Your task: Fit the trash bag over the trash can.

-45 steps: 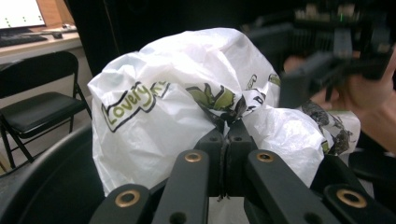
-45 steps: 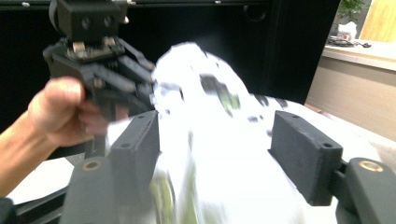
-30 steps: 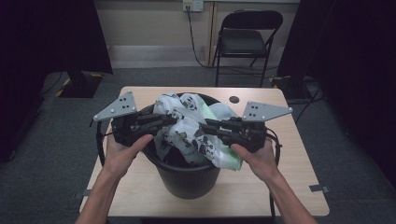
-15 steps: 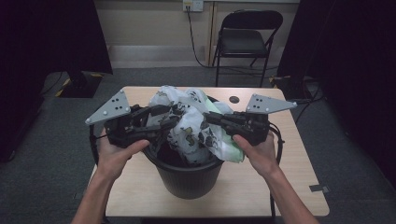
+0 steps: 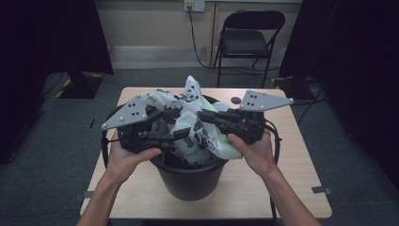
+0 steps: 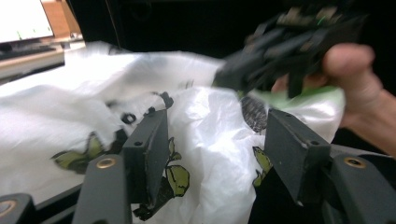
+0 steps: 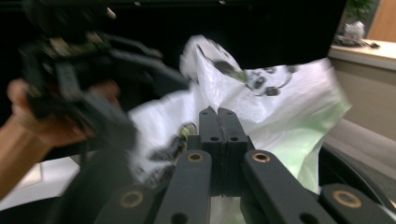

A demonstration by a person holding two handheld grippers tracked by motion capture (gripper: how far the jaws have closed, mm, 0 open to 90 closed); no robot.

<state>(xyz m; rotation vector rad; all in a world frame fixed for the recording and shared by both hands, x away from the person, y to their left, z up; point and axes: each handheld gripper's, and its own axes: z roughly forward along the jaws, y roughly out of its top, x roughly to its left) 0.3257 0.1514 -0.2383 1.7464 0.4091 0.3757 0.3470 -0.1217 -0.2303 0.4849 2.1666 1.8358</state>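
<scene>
Plastic bag (image 5: 190, 123) over the black bin (image 5: 188, 176): right gripper (image 5: 205, 116) clamps it, left gripper (image 5: 181, 123) gapes level alongside.

A bin (image 5: 190, 176) stands at the frame's centre on the table (image 5: 291, 186), with a bag (image 5: 190, 122) in it. The left gripper (image 5: 181, 123) sits left of the bag, the right gripper (image 5: 201, 115) right of it. A chair (image 5: 249, 35) stands behind the table, at upper centre.

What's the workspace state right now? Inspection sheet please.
Surface: wooden table, bare around the bin.
Job's things: black bin at the table's middle; white printed plastic bag bunched up over its mouth.
Clutter: small dark round thing near the far edge.
Grippers: left gripper jaws apart, bag between them; right gripper jaws pressed together at the bag.
Cables: one loops from each gripper beside the bin.
Surroundings: folding chair, wall socket with lead, dark curtains.
</scene>
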